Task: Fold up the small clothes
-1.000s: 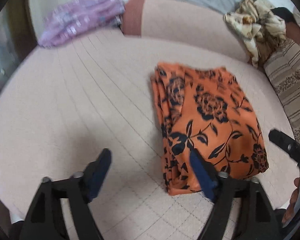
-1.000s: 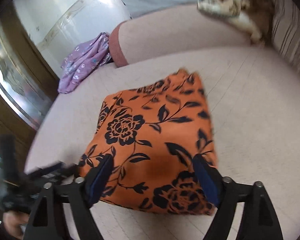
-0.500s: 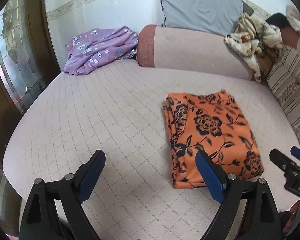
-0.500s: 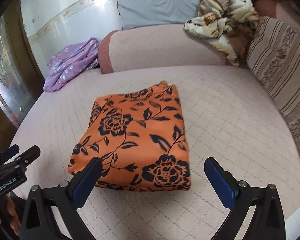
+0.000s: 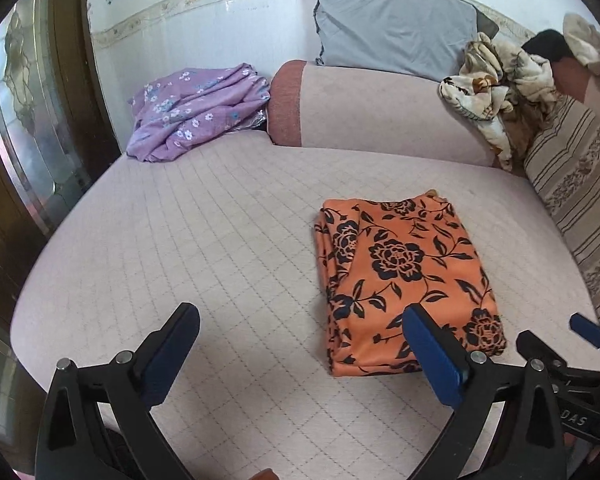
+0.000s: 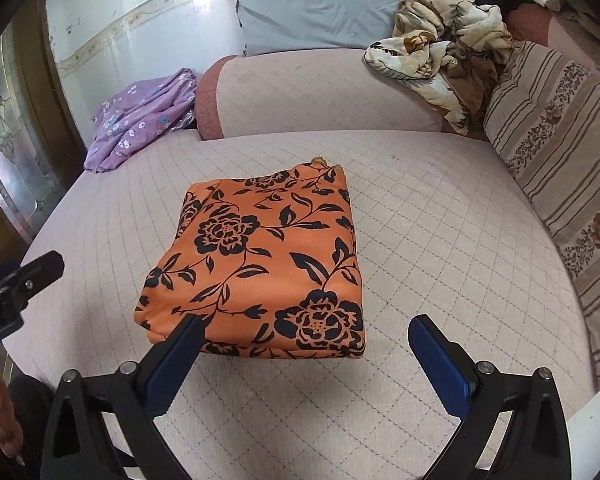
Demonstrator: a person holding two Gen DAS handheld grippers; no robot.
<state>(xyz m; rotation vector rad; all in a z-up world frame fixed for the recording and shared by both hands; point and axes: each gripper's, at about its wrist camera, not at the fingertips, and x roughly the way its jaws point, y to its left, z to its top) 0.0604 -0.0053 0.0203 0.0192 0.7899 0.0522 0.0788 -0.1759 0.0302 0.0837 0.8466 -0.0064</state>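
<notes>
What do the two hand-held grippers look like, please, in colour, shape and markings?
Both match. The left gripper and the right gripper each have two black plastic arms with triangular cut-outs and silver rivets, ending in flat blue ribbed pads. White lettering marks each body, only partly readable. No cables or sleeves are visible.

quilted seat (image 5: 220, 240) lies bare left of the folded orange cloth (image 5: 404, 272); bolster (image 5: 380, 112) bounds the back, striped cushion (image 6: 560, 160) the right edge.
</notes>
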